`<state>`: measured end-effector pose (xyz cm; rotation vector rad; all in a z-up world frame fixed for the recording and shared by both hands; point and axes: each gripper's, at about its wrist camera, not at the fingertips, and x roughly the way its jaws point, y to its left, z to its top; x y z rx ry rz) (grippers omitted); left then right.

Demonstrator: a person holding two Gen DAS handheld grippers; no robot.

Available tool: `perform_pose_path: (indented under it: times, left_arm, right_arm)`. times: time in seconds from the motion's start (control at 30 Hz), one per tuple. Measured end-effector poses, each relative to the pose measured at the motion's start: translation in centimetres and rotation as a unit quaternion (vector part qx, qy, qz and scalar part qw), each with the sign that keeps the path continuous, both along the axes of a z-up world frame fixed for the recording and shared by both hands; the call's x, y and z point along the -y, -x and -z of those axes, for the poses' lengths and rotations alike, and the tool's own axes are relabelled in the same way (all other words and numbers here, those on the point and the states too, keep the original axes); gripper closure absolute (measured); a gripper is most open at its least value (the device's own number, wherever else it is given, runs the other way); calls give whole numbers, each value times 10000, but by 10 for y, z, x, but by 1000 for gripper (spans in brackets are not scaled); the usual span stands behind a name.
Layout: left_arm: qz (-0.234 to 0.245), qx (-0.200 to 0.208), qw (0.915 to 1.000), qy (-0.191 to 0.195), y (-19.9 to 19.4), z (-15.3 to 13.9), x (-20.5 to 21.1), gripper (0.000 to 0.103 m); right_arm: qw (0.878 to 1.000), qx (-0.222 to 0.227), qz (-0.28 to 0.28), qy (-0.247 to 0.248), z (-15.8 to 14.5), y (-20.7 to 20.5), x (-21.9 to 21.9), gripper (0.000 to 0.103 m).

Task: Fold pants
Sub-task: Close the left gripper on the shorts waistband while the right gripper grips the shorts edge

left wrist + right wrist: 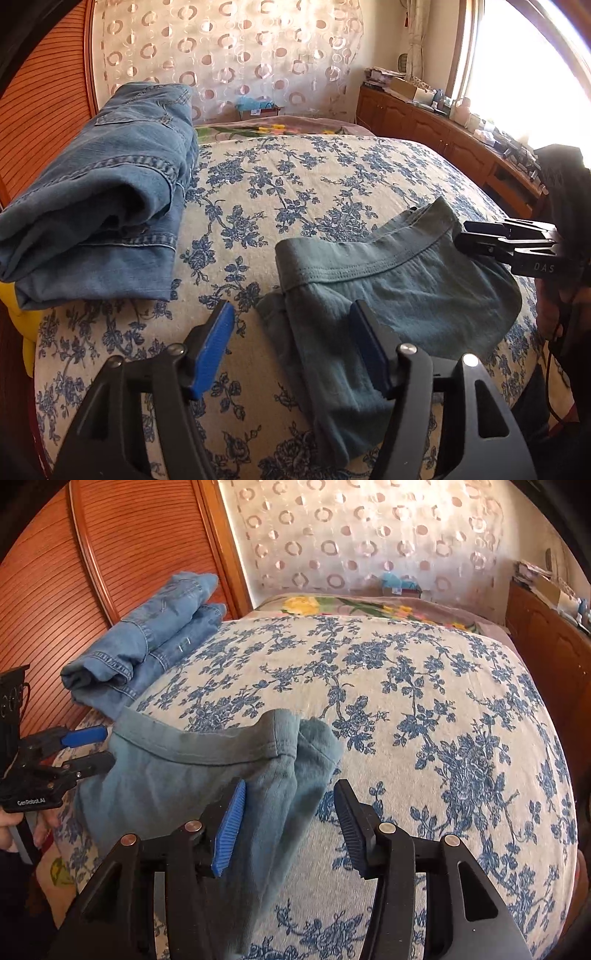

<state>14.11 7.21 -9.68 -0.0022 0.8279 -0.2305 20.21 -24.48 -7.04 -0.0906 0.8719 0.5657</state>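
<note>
Now, folded jeans (99,206) lie at the left on the flowered bedcover (295,177). The grey-green pants (388,295) lie folded in the middle. The left gripper (291,343) and right gripper (290,823) stand open, pressing nothing.

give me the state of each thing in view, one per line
grey-green knit pants: folded over, lying loose on the bed, held by neither tongs
blue denim jeans: folded in a stack at the bed's edge
blue floral bedspread: spread flat
left tongs: open, pads off the cloth
right tongs: open, nothing gripped
</note>
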Motion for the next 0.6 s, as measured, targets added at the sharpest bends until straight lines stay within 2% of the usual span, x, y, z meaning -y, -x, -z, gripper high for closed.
perform_pose_path:
  times: [0.2, 0.27, 0.4, 0.43, 0.47, 0.53, 0.6]
  left_arm:
    - [-37, -79, 10000, -23, -6, 5, 2, 39]
    - [-41, -102, 9999, -36, -6, 6, 2, 39]
    - [-48, -195, 9998, -27, -10, 11, 1, 39]
    - [-45, -226, 9997, -17, -11, 12, 1, 39]
    - [-45, -249, 9997, -7, -12, 14, 1, 39]
    - [-50, -293, 9996, 29, -14, 16, 1, 39]
    - [-44, -281, 9996, 36, -14, 16, 1, 39]
  right_arm:
    - [9999, -80, -22, 67, 4, -11, -7, 52]
    - [9997, -229, 26, 77, 9, -18, -8, 51]
    - [9994, -319, 89, -81, 10, -22, -8, 51]
    - [9994, -323, 85, -89, 10, -22, -9, 54]
    - [9995, -315, 55, -88, 10, -22, -10, 66]
    - [9988, -417, -145, -208, 11, -21, -12, 83]
    - [9987, -383, -224, -266, 10, -17, -11, 90]
